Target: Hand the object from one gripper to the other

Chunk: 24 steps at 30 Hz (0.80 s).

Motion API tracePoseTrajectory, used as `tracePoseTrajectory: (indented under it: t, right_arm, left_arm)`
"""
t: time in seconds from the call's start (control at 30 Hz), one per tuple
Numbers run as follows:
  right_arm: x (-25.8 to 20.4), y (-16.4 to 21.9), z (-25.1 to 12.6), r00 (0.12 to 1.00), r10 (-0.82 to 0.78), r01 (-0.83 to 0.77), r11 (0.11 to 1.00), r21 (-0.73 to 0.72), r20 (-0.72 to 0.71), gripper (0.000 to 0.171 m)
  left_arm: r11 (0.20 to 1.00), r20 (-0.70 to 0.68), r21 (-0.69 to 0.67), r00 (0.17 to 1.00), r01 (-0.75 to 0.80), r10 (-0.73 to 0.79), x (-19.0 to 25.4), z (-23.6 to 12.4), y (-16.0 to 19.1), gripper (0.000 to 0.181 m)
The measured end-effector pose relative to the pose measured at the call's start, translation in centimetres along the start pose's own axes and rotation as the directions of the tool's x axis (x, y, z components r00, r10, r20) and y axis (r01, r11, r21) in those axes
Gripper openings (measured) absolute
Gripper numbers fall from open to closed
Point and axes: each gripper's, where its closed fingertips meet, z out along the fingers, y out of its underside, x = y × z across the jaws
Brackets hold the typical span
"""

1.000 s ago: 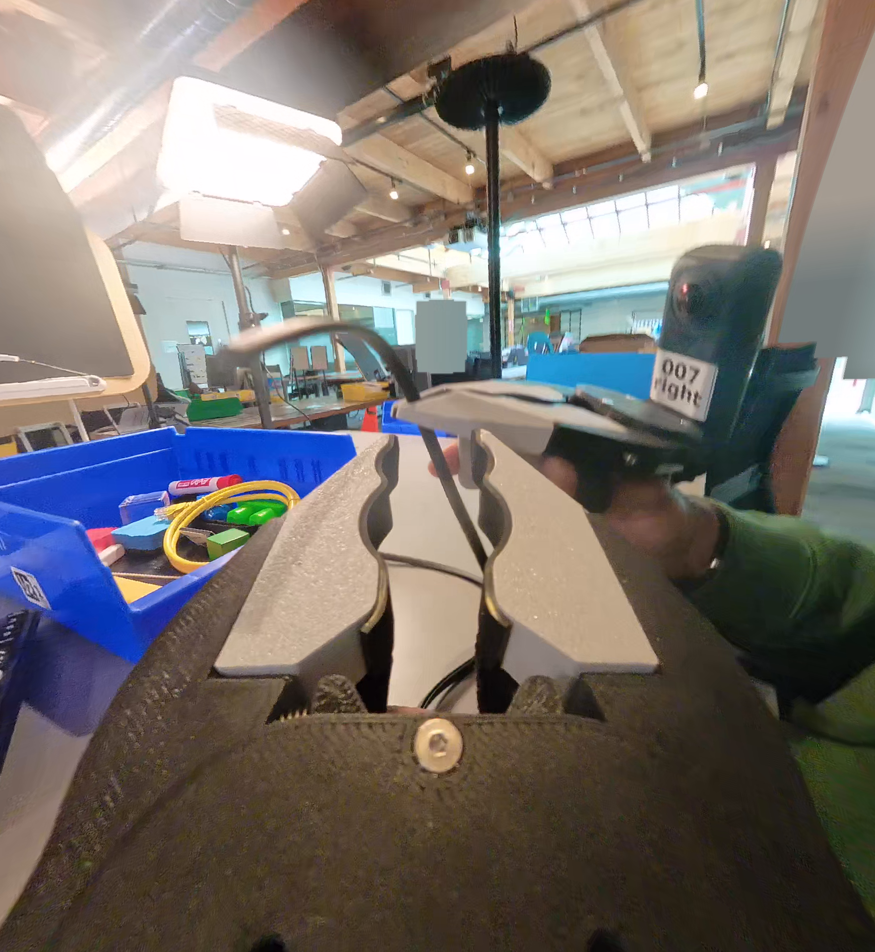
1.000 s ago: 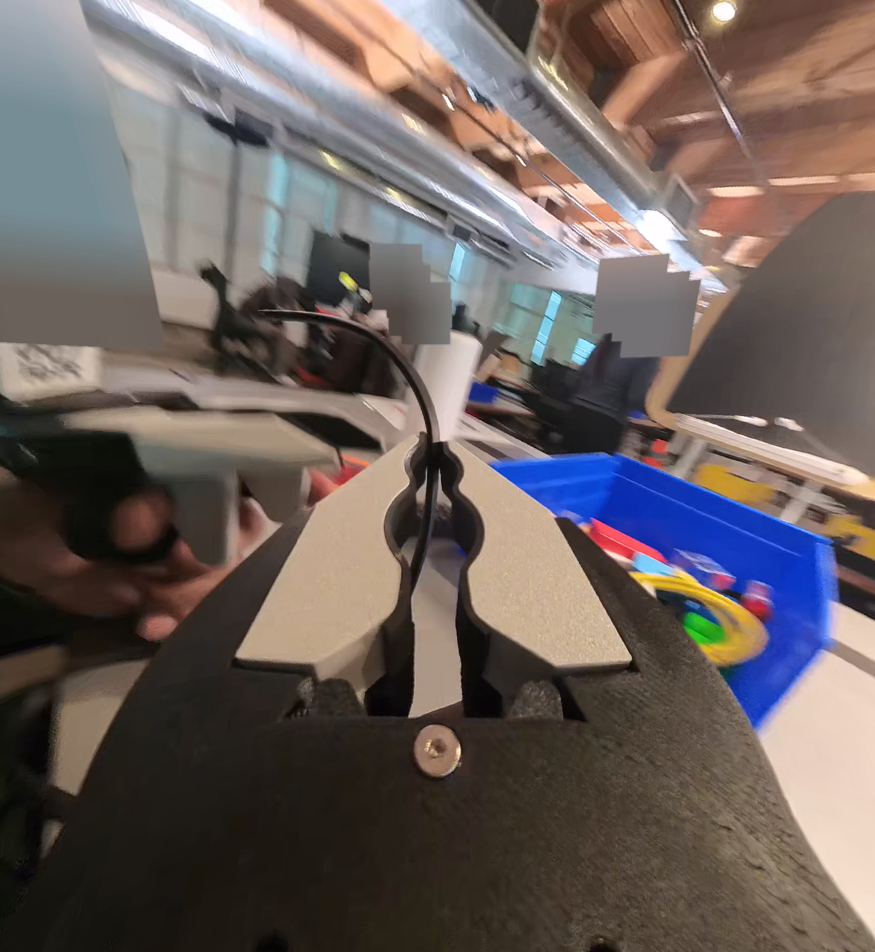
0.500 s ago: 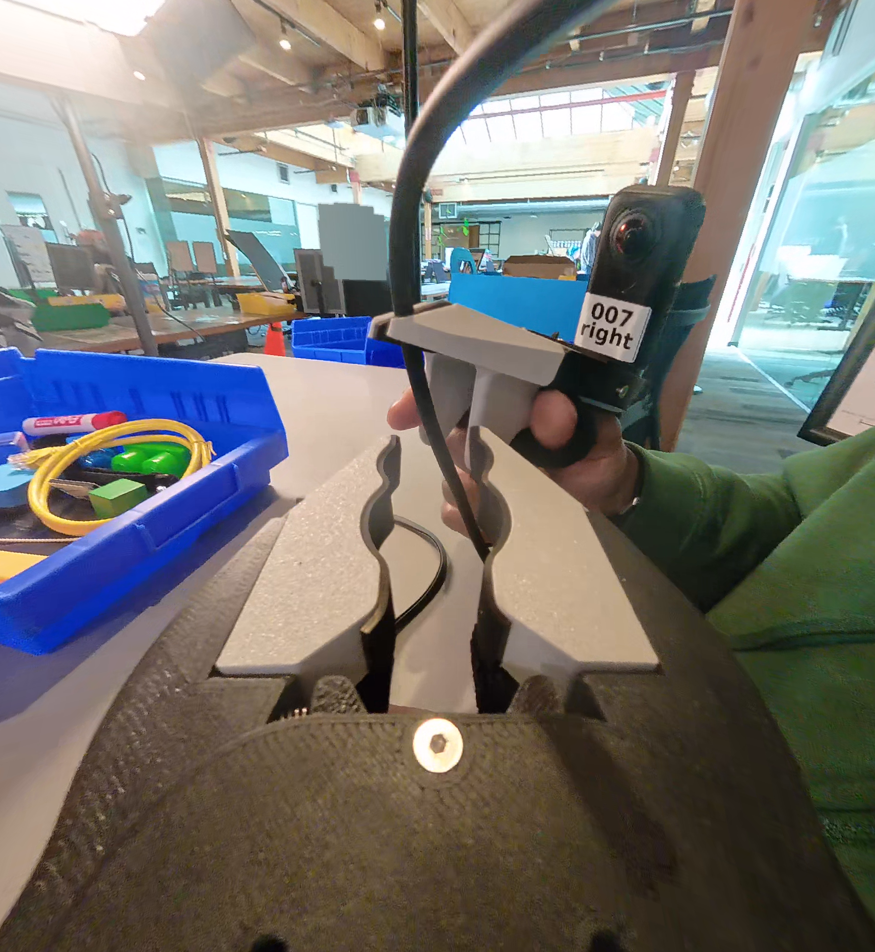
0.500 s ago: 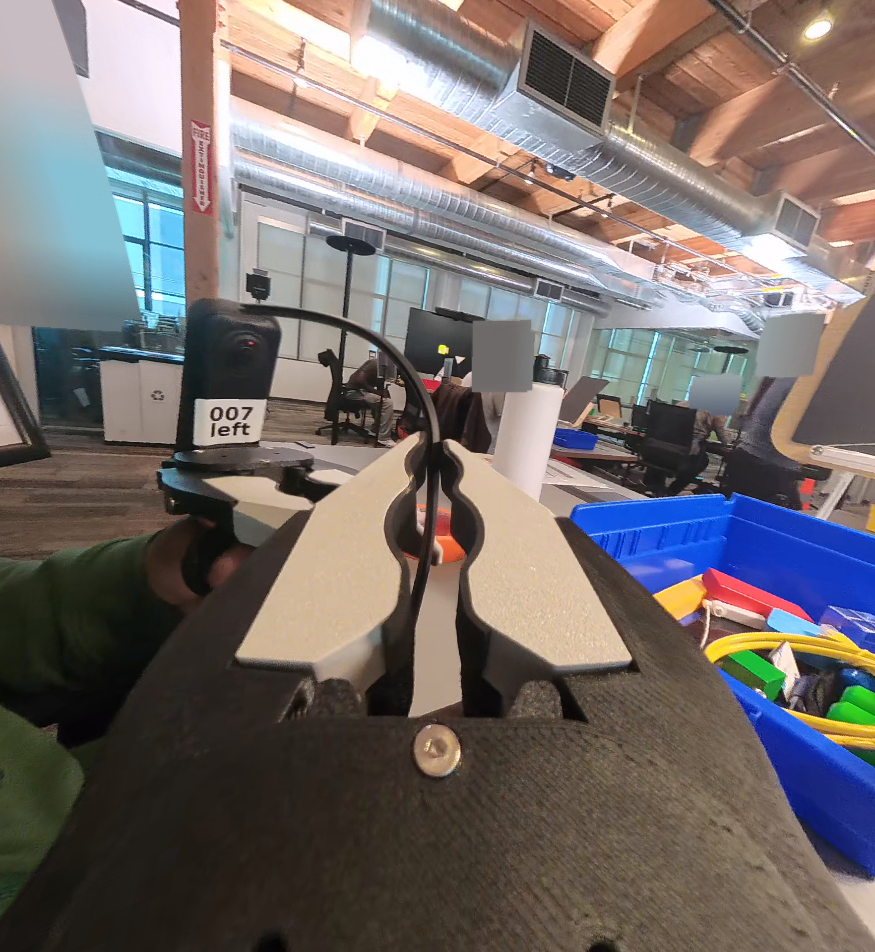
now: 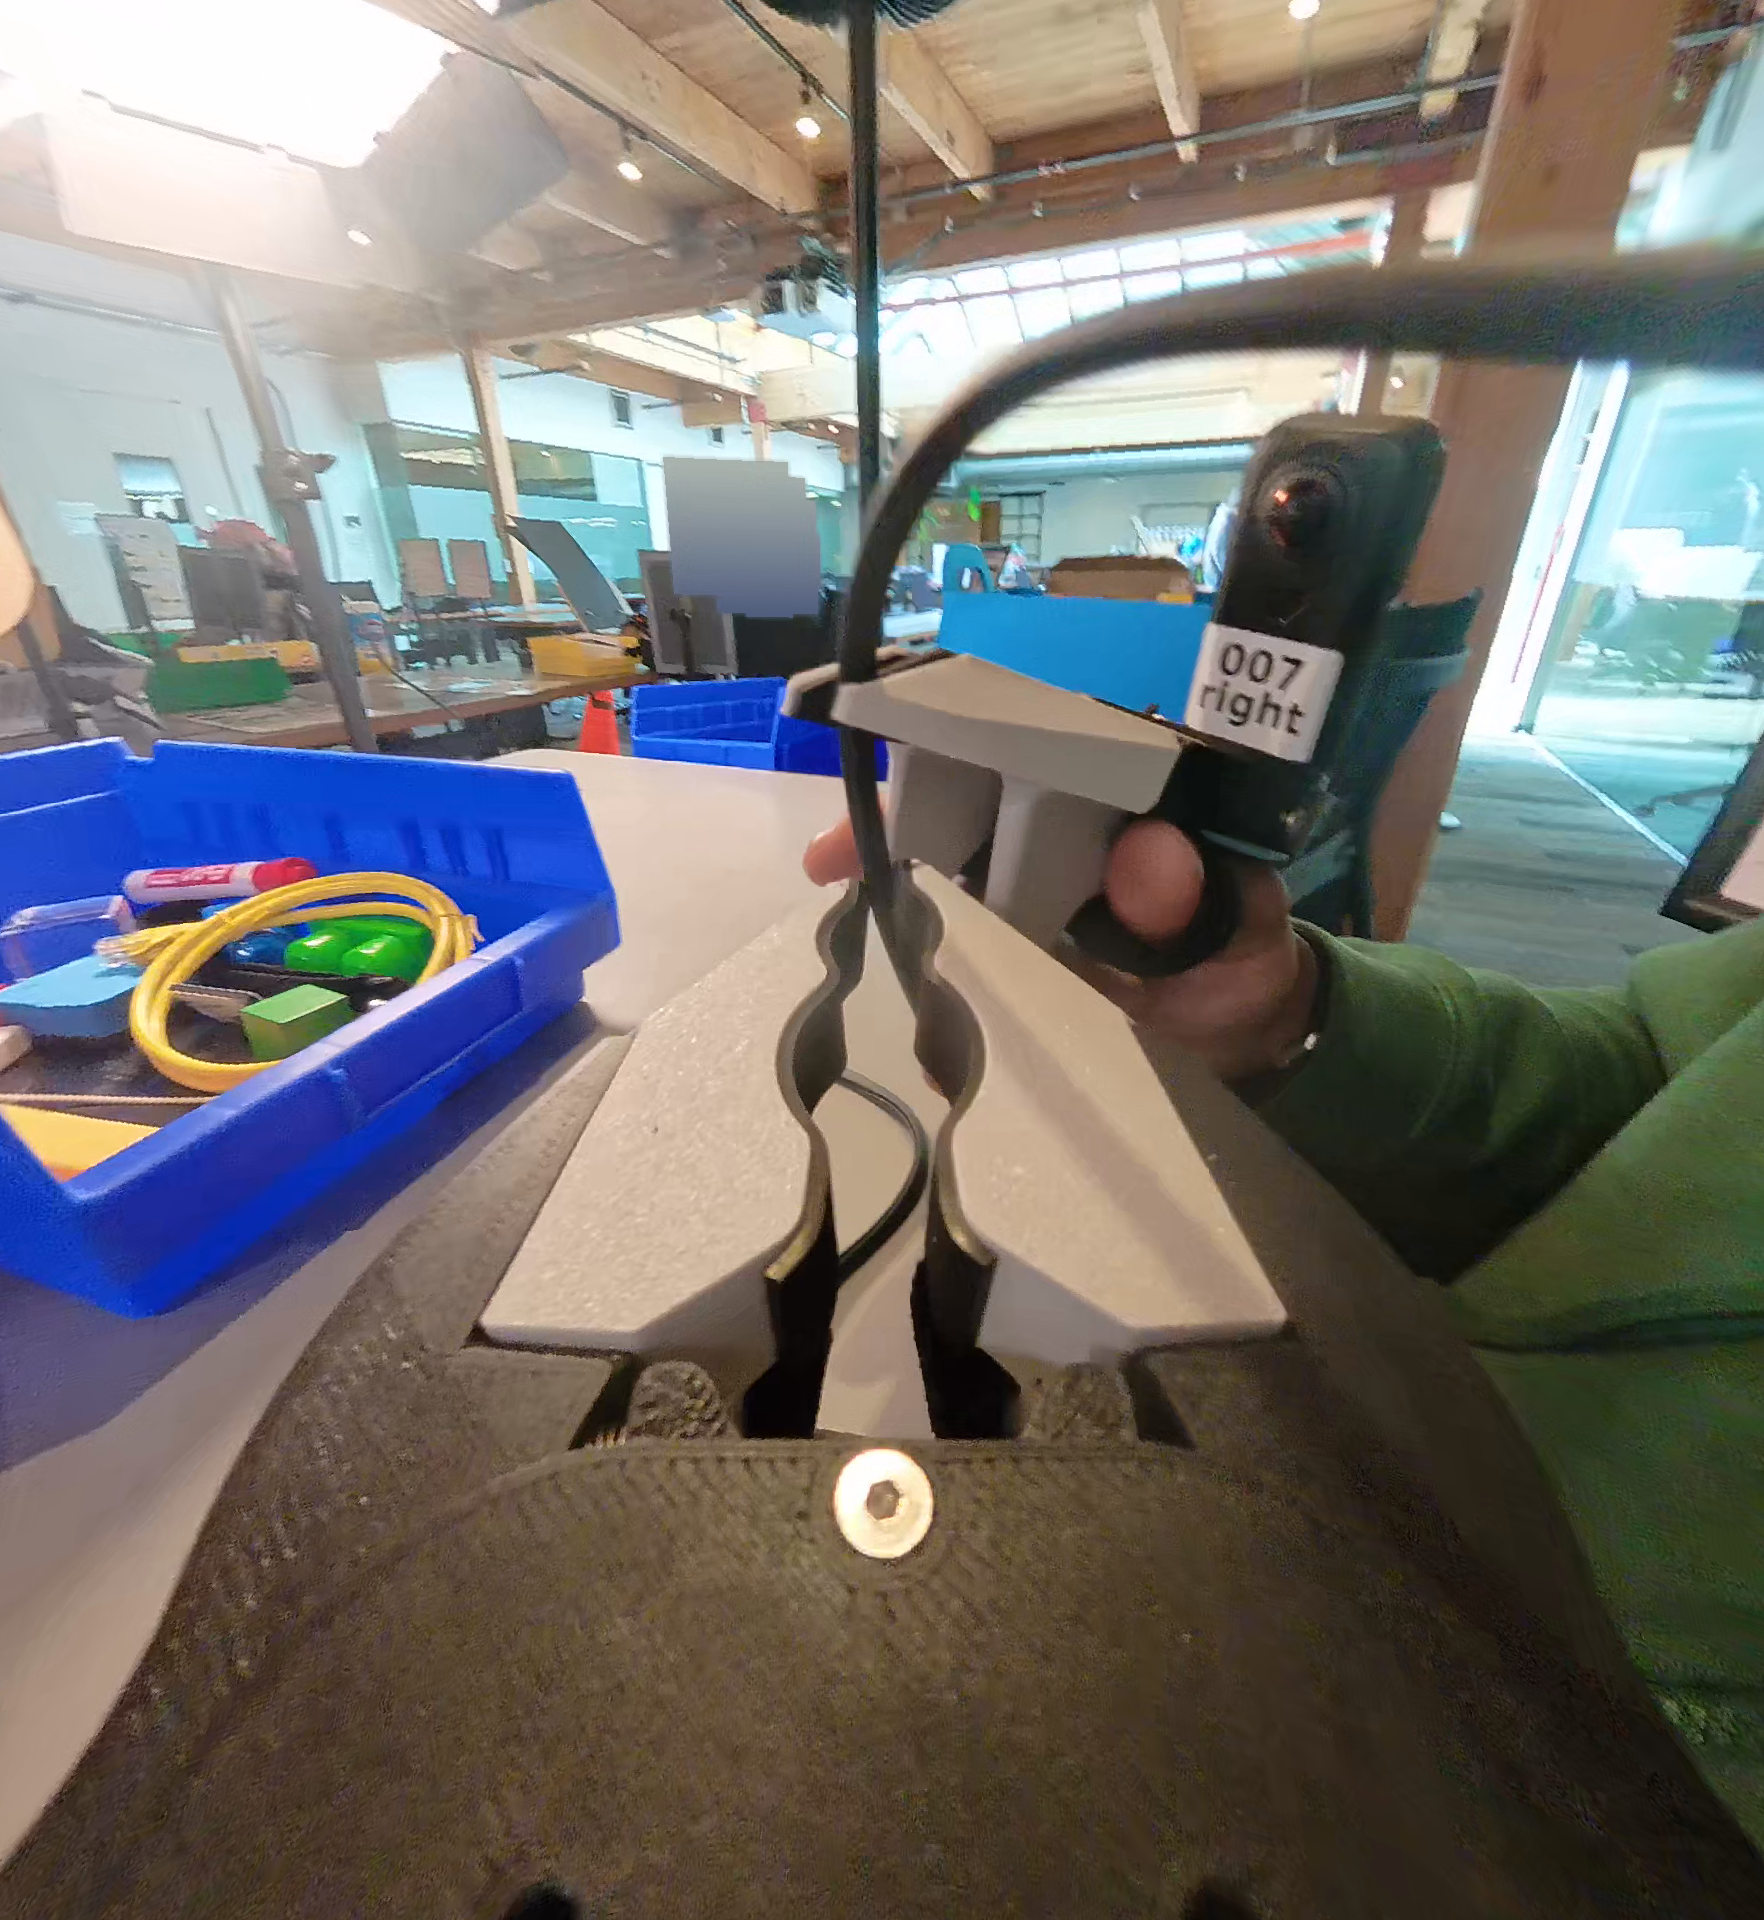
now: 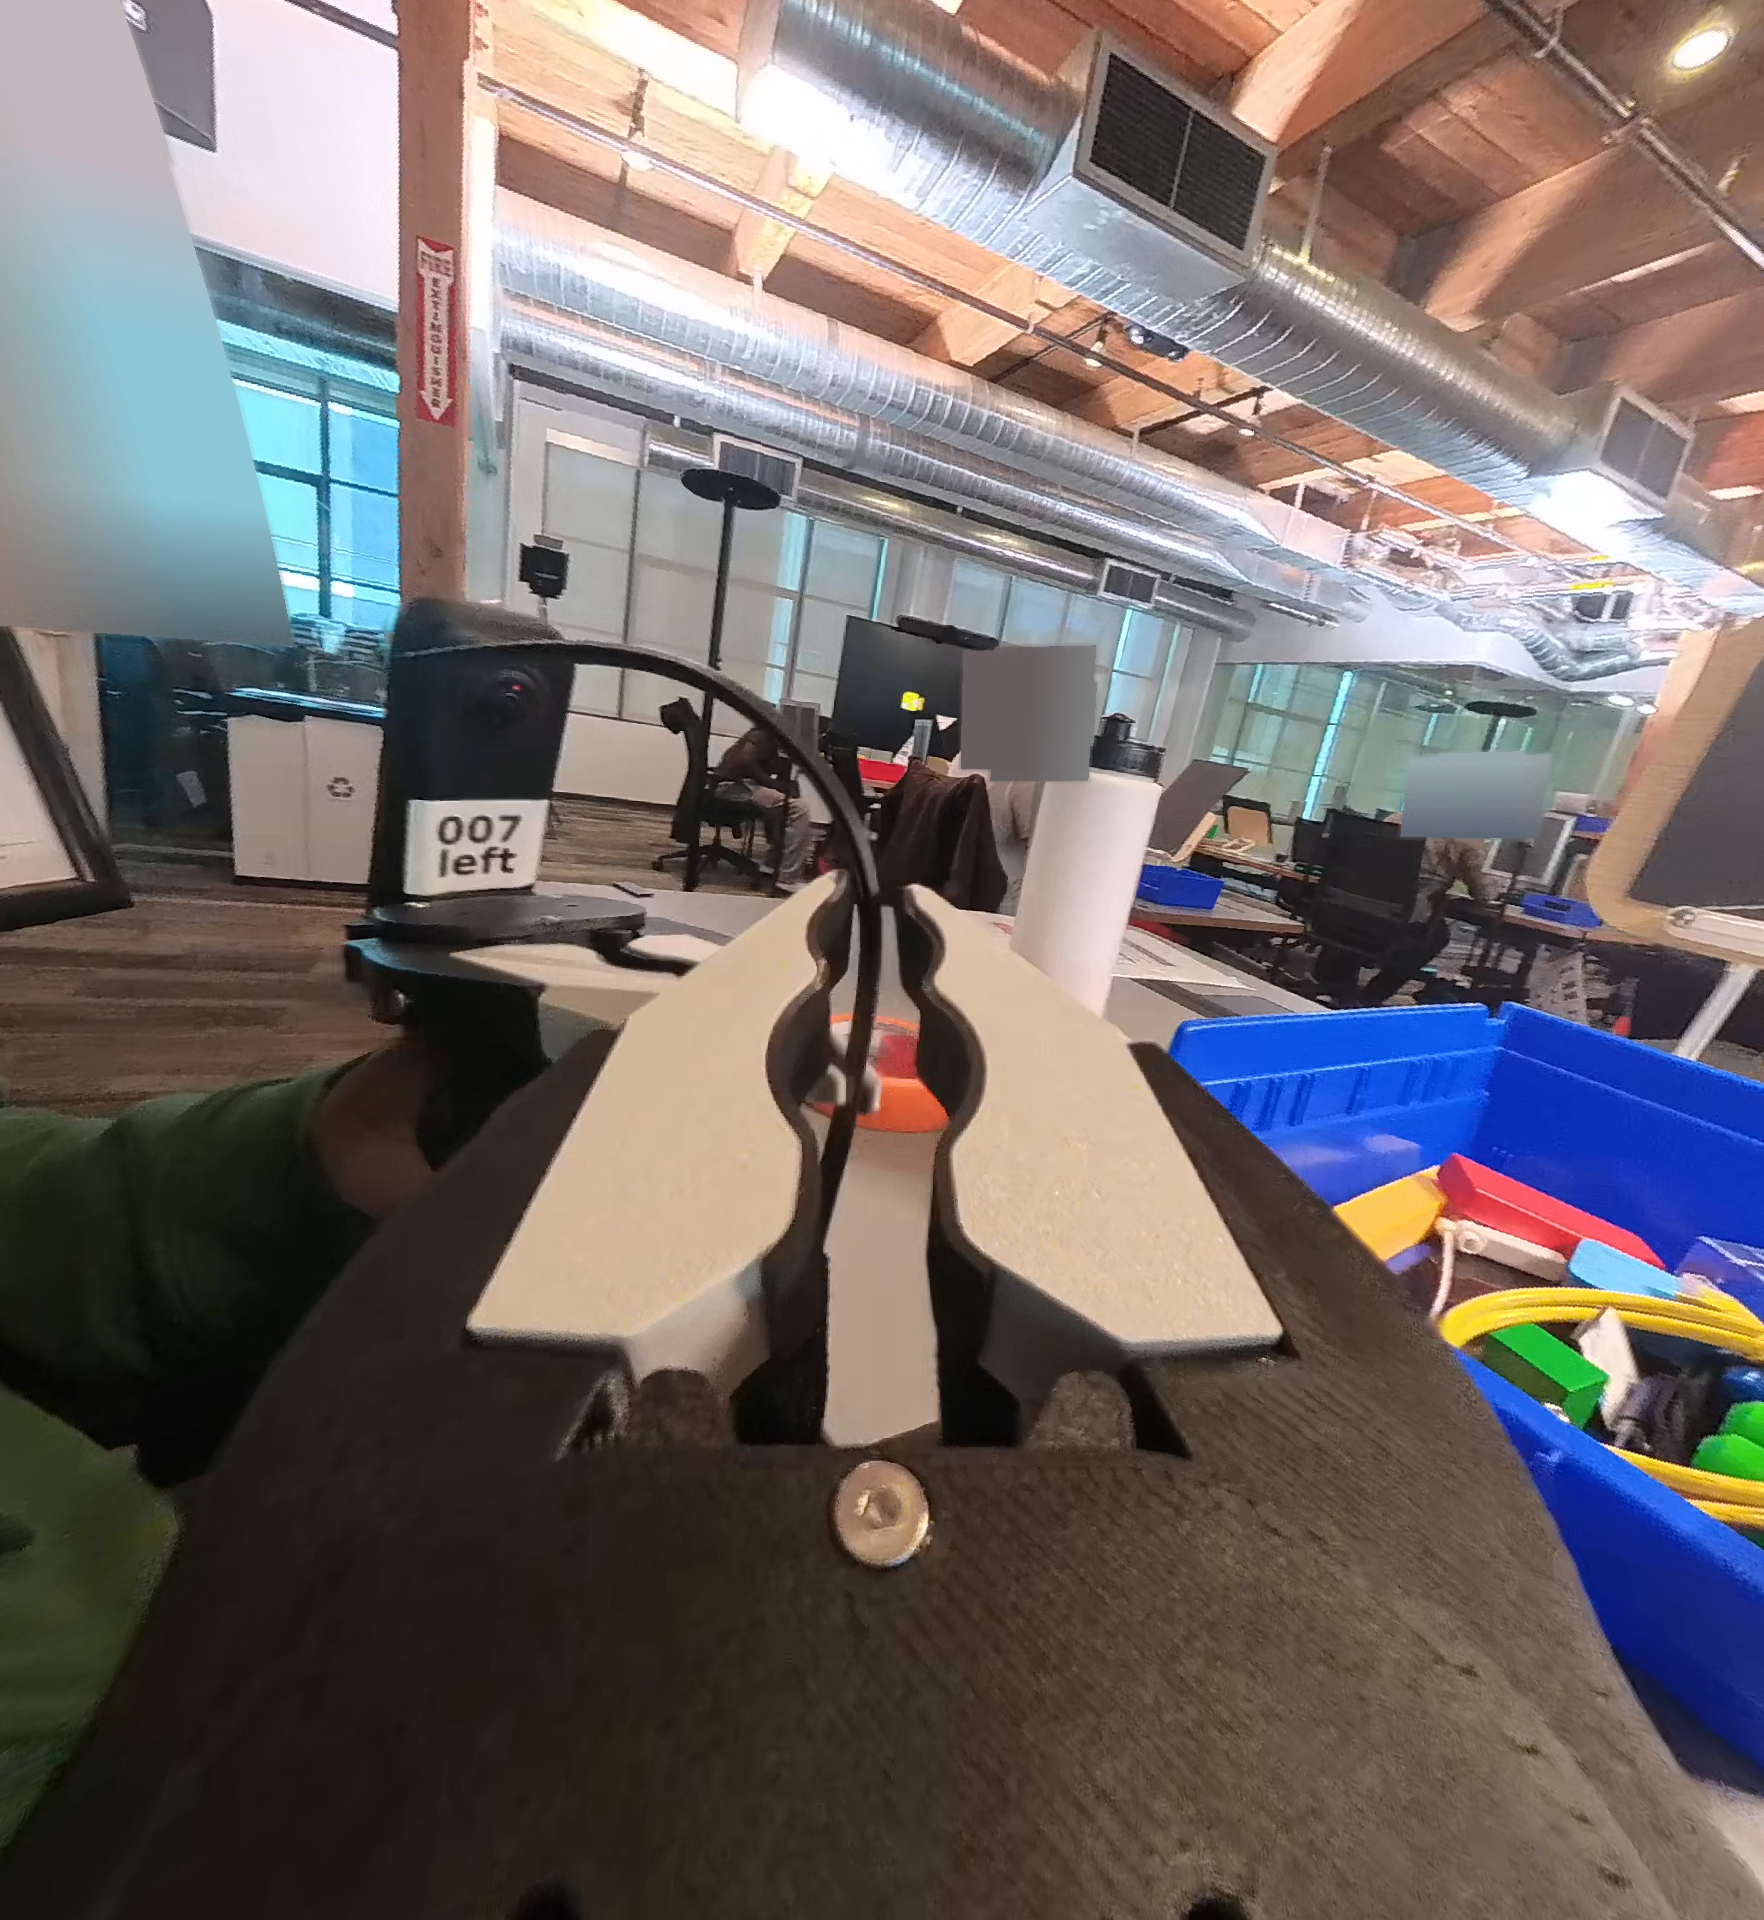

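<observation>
A thin black cable (image 5: pixel 862 644) arches between the two grippers above the grey table (image 5: pixel 712 831). In the left wrist view my left gripper (image 5: pixel 883 909) is shut on the cable, pinching it at the fingertips; a loop of it hangs below between the fingers. The right gripper's grey body (image 5: pixel 1013 738) is just beyond, held by a hand in a green sleeve, with the cable crossing its tip. In the right wrist view my right gripper (image 6: pixel 873 899) stands slightly parted: the cable (image 6: pixel 753 696) rests against one finger, with a gap to the other.
A blue bin (image 5: pixel 442 1070) with a yellow cable coil (image 5: pixel 286 914), blocks and a marker sits left of the left gripper; it also shows at the right of the right wrist view (image 6: pixel 1377 1049). A white bottle (image 6: pixel 1086 883) and an orange object (image 6: pixel 893 1112) stand beyond.
My left gripper's fingers have closed from wide apart onto the cable. My right gripper's tips, pinched on the cable before, have parted a little. Both grippers have steadied close together.
</observation>
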Motion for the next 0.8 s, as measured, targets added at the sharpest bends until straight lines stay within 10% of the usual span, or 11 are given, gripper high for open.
tracePoseTrajectory:
  t: [0.43, 0.8]
  right_arm:
    - [2.1, 3.0, -0.7, 0.947, -0.281, 0.247, 0.946, -0.209, -0.156, 0.016]
    - [0.8, 4.2, -1.1, 0.931, -0.346, 0.305, 0.912, -0.276, -0.114, 0.017]
  left_arm:
    - [0.970, 0.131, 0.180, 0.974, 0.161, -0.186, -4.3, -2.0, -1.9, 0.005]
    - [0.991, 0.081, 0.121, 0.995, -0.063, 0.053, -0.9, -0.7, -1.4, 0.005]
